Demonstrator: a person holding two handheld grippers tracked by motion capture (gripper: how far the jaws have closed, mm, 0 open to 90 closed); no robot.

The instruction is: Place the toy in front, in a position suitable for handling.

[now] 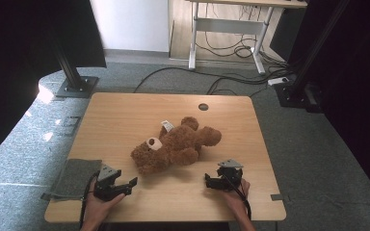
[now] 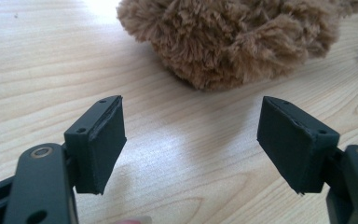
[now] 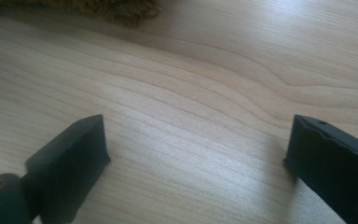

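One teddy bear (image 1: 173, 147), two grippers (jaws apart), one cloth (image 1: 77, 177).

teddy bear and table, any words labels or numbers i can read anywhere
None can be read.
The white tag on the teddy bear: too small and blurred to tell whether it bears print.
The grey cloth, wooden table and both grippers: no markings visible.

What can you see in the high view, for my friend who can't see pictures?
A fluffy brown teddy bear lies on its side in the middle of a light wooden table. A person's hands hold two black grippers near the front edge, the left gripper and the right gripper, both open and empty. A grey cloth lies at the front left corner.
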